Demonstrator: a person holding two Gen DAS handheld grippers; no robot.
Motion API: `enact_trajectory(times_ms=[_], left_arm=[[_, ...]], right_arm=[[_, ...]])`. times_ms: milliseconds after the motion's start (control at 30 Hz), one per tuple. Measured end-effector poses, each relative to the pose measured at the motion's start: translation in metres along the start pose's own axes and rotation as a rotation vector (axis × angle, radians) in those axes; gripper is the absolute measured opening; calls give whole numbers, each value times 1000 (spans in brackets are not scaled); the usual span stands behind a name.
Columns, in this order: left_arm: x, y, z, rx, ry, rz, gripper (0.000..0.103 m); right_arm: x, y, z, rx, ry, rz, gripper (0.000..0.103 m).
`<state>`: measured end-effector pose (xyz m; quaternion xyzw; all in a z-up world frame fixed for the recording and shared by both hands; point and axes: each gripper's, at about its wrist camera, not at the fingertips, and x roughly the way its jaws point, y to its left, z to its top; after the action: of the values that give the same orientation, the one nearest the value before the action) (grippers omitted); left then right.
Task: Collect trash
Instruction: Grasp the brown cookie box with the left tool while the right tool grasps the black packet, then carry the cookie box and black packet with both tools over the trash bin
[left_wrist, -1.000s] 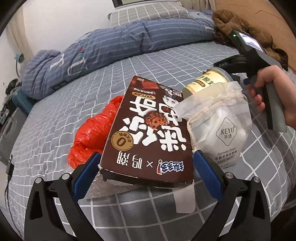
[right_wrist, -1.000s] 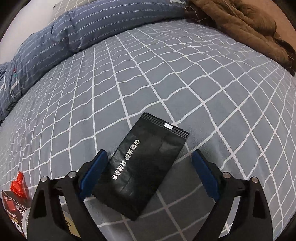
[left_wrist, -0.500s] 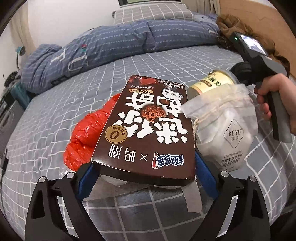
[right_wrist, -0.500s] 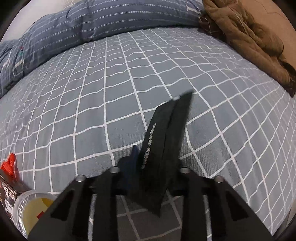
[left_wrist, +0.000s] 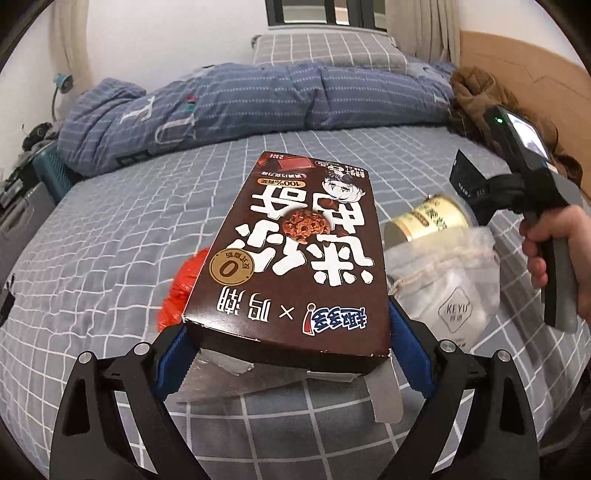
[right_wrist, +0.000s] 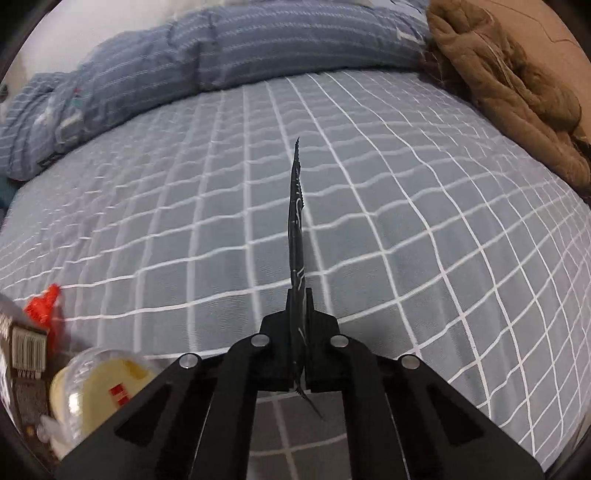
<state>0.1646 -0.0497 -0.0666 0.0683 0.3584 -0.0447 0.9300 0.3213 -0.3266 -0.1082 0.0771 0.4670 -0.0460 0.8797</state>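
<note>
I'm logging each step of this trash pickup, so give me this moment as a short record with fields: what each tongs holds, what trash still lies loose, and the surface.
left tongs: wide, gripping the brown box by its sides, near end raised off the bed
right tongs: shut on the black packet, held edge-on above the bed
loose trash: red bag, yellow cup, clear pouch
surface: grey checked sheet
behind: blue quilt, brown coat

box between bag left, pouch right
</note>
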Motion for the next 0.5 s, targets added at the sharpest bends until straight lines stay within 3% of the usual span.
enact_trajectory(times_ms=[233, 500], left_arm=[[-11, 7, 2, -44, -28, -4, 90], [-28, 14, 1, -77, -47, -8, 90]], right_arm=[[-44, 17, -10, -78, -92, 82, 3], [-85, 36, -32, -139, -146, 96, 3]])
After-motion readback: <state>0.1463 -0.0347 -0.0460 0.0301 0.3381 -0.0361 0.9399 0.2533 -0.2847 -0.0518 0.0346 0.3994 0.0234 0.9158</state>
